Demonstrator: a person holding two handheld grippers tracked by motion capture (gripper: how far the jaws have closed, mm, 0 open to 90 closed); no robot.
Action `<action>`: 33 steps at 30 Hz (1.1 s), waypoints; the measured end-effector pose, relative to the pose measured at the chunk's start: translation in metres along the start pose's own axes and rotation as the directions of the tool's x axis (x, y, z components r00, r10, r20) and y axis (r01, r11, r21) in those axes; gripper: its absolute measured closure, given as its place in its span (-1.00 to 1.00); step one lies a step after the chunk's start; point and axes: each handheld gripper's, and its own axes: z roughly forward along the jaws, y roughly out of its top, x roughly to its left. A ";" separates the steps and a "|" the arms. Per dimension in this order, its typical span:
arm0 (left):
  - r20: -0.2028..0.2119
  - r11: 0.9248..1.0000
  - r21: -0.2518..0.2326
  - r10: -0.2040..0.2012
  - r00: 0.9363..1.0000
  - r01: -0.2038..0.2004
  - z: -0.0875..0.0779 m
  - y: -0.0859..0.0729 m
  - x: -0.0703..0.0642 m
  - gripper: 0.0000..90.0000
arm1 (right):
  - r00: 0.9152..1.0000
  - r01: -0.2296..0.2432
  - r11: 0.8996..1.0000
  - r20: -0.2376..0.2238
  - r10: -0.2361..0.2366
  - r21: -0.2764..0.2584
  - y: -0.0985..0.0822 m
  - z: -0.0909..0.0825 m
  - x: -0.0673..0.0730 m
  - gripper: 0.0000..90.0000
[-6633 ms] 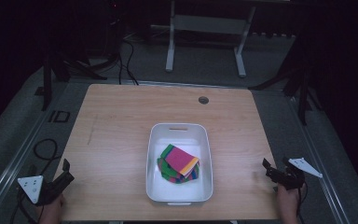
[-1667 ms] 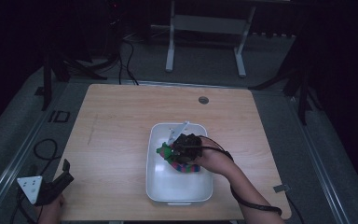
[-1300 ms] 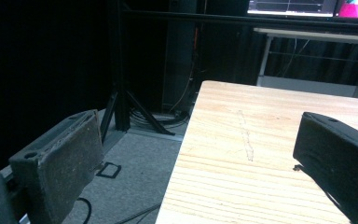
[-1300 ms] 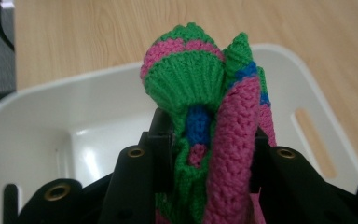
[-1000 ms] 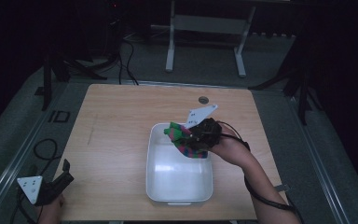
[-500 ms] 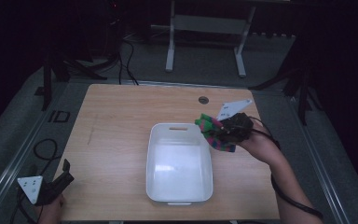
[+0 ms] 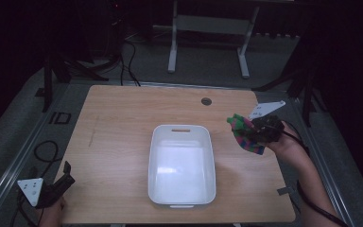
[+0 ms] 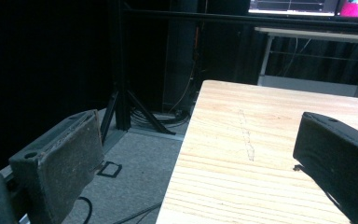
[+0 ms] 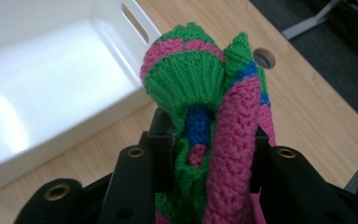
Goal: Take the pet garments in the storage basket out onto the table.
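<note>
Hanging from the right gripper (image 7: 260,132), the knitted cloth (image 7: 245,136) in pink, green and blue is held above the bare wood at the right side of the table (image 7: 123,123), just beside the white bin (image 7: 182,165) and outside of it. In the right gripper view the jaws are clenched on a thick bunch of the cloth (image 9: 205,116), with folds swelling out above them.

I think the main risk is the grip itself: the knit is soft and bunched, so a loose fold could slip out and the cloth could fall in a heap or catch the rim of the bin. It is also near the right edge, so a careless release could let part of it hang over.

The left gripper (image 7: 52,189) rests at the near left corner, its jaws spread wide with nothing between them.
</note>
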 end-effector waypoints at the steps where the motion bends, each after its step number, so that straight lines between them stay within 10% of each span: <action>1: 0.000 1.000 0.000 0.001 1.000 -0.001 0.000 0.000 0.000 -0.96 | 1.000 -0.006 1.000 0.001 0.006 0.004 -0.002 0.001 -0.001 0.46; 27: 0.007 1.000 -0.003 0.001 1.000 -0.001 0.000 0.000 0.000 -0.96 | 0.991 -0.121 0.969 -0.028 0.131 0.217 -0.059 0.144 0.004 0.42; 33: 0.010 1.000 -0.002 0.001 1.000 -0.001 0.000 0.000 0.000 -0.96 | 0.987 -0.149 0.959 -0.020 0.158 0.239 -0.061 0.155 0.008 0.18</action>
